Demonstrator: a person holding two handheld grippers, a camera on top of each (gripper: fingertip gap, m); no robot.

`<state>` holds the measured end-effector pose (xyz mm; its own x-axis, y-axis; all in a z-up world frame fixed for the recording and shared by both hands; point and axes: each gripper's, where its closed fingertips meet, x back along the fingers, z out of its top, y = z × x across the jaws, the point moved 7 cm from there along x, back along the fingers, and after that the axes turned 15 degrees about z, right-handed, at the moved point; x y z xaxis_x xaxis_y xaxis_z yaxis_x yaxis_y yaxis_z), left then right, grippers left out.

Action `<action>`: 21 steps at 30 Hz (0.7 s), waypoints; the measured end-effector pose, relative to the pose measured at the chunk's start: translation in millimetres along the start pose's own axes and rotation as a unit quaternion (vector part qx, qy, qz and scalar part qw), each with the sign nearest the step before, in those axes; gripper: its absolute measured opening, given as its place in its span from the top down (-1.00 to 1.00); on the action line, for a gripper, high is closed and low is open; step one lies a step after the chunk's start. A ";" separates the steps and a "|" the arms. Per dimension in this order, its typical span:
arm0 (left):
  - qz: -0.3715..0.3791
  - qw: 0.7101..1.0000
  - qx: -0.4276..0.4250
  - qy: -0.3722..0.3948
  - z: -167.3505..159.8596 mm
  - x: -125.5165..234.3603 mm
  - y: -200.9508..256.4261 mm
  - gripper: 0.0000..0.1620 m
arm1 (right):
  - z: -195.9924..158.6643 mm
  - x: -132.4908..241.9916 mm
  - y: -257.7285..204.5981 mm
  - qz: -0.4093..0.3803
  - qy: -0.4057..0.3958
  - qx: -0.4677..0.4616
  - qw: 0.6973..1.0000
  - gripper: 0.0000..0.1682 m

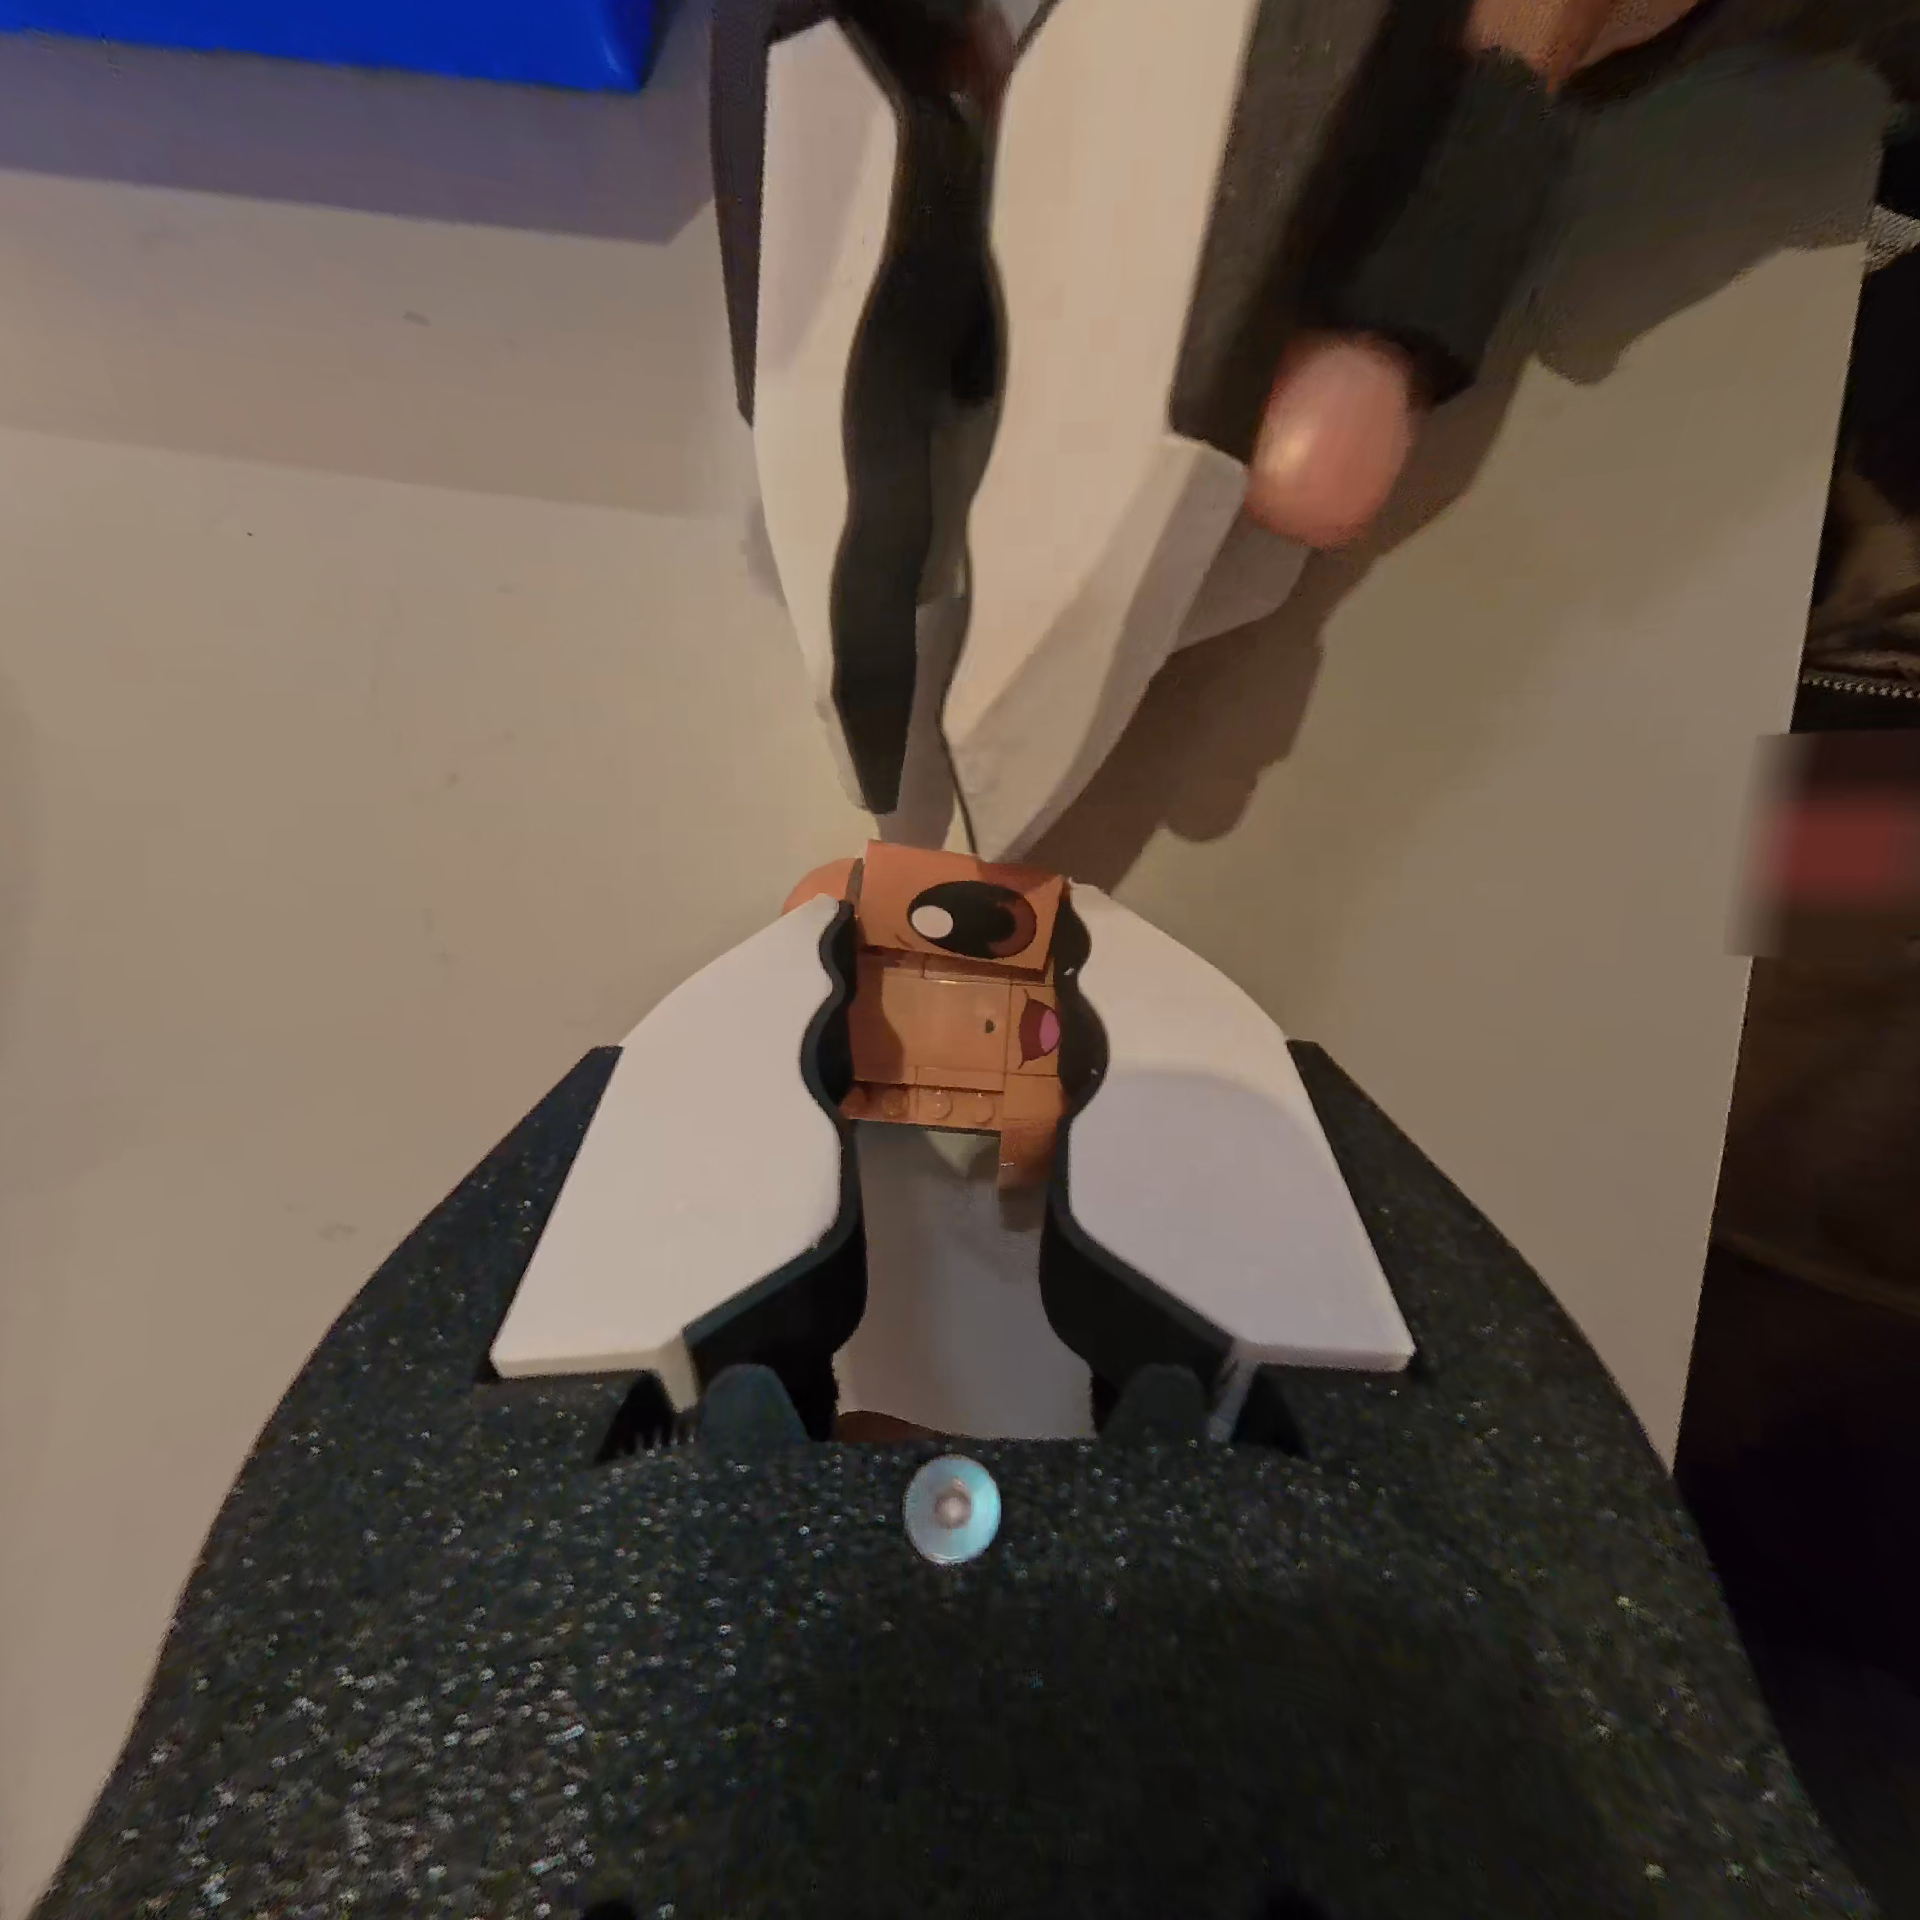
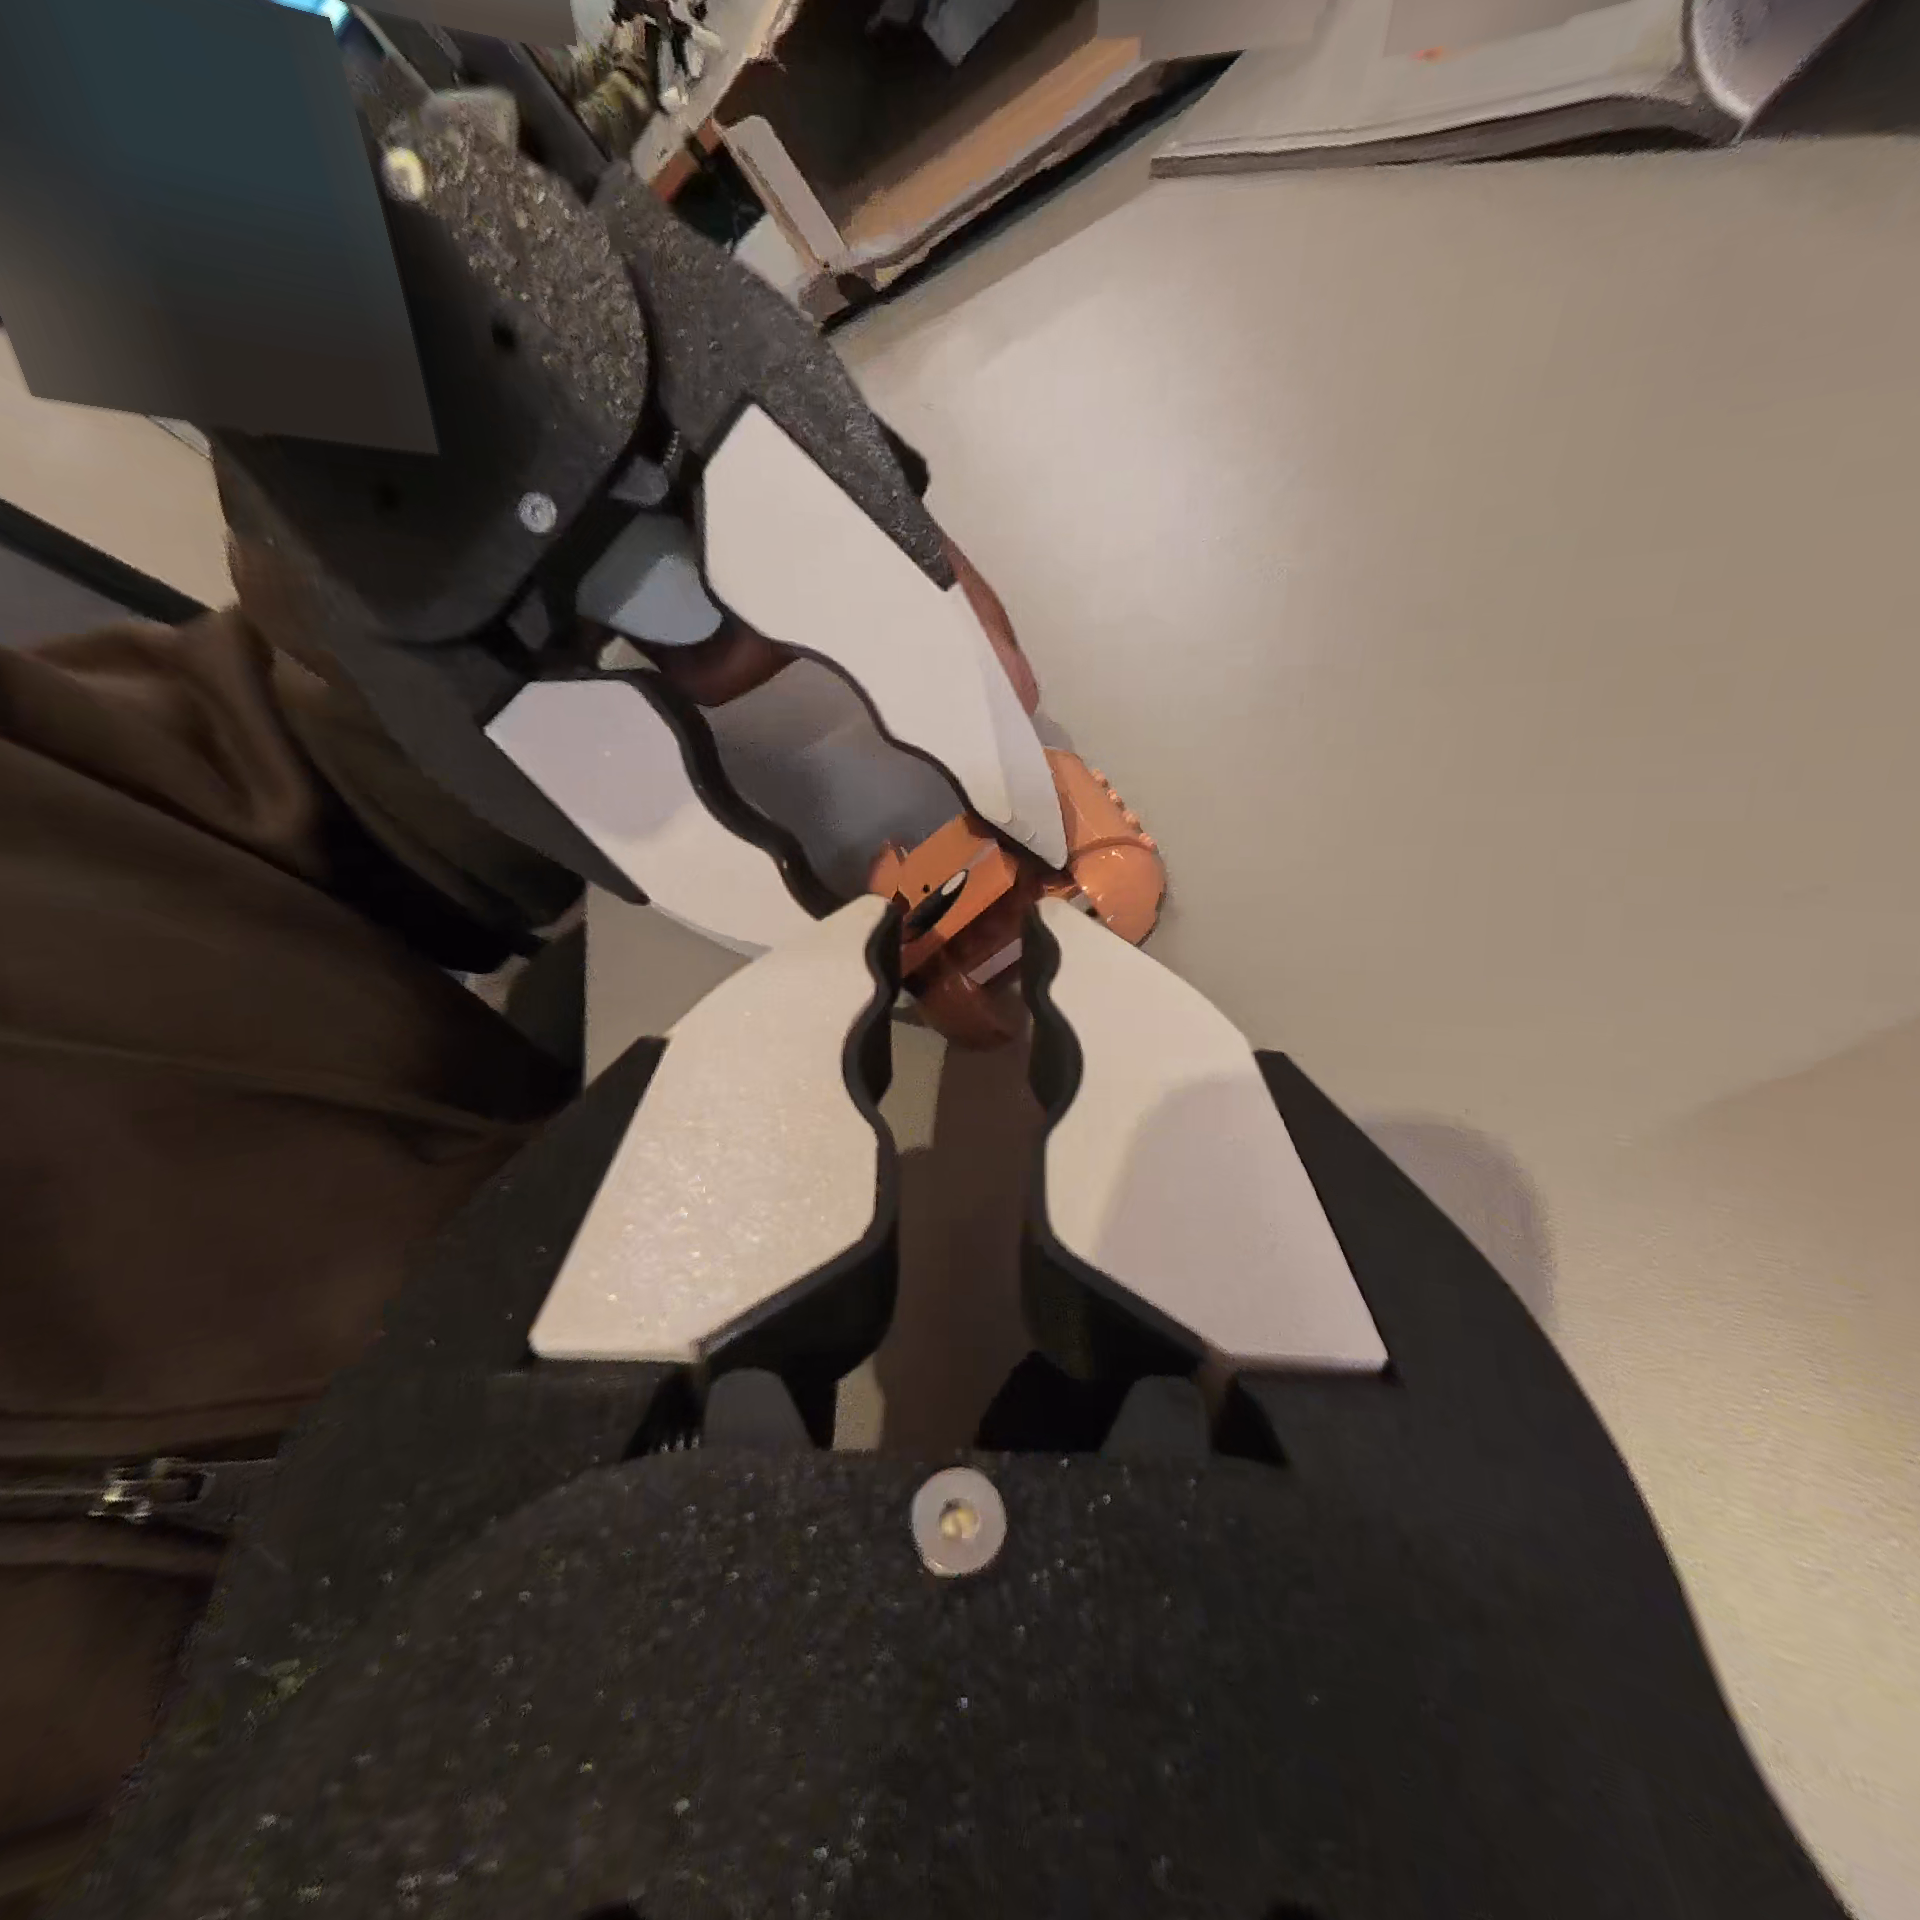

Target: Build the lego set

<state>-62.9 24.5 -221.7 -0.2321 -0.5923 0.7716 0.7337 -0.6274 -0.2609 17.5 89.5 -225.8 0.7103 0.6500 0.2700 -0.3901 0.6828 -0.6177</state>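
A tan and orange lego figure [image 1: 940,1023] with a printed eye and mouth sits between the fingers of my left gripper [image 1: 951,935], which is shut on it above the white table [image 1: 312,831]. My right gripper [image 1: 935,826] comes in from the far side, its jaws narrow and its tips at the figure's top edge. In the right wrist view, my right gripper [image 2: 961,920] pinches the eye end of the figure [image 2: 940,899]. The left gripper [image 2: 914,852] holds it from the upper left. An orange rounded, studded part [image 2: 1112,862] sticks out beyond.
A blue object [image 1: 312,42] lies at the table's far left. An open booklet [image 2: 1455,104] and a cardboard box [image 2: 935,156] lie farther off. A person's dark jacket [image 2: 208,1039] fills the left. A thumb [image 1: 1330,447] rests on the right gripper. My two grippers' fingertips are within a few centimetres of each other.
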 end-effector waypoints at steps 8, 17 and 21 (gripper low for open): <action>0.011 0.999 0.022 0.030 -5.1 1.8 -2.6 0.56 | -3.2 -11.1 7.0 0.020 -0.021 -0.048 0.998 0.91; 0.017 0.999 0.029 0.041 -5.8 -2.4 -0.7 0.56 | -4.9 -9.4 10.7 -0.006 -0.035 -0.050 0.998 0.87; 0.016 0.998 0.036 0.045 -7.4 -2.0 -1.5 0.56 | -6.0 -9.6 11.0 -0.008 -0.041 -0.051 0.998 0.86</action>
<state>-68.3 22.9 -227.2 -0.2614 -0.6571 0.7070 0.7845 -0.5713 -0.2410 9.9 88.8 -239.6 0.6640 0.6678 0.3364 -0.3148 0.6577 -0.6843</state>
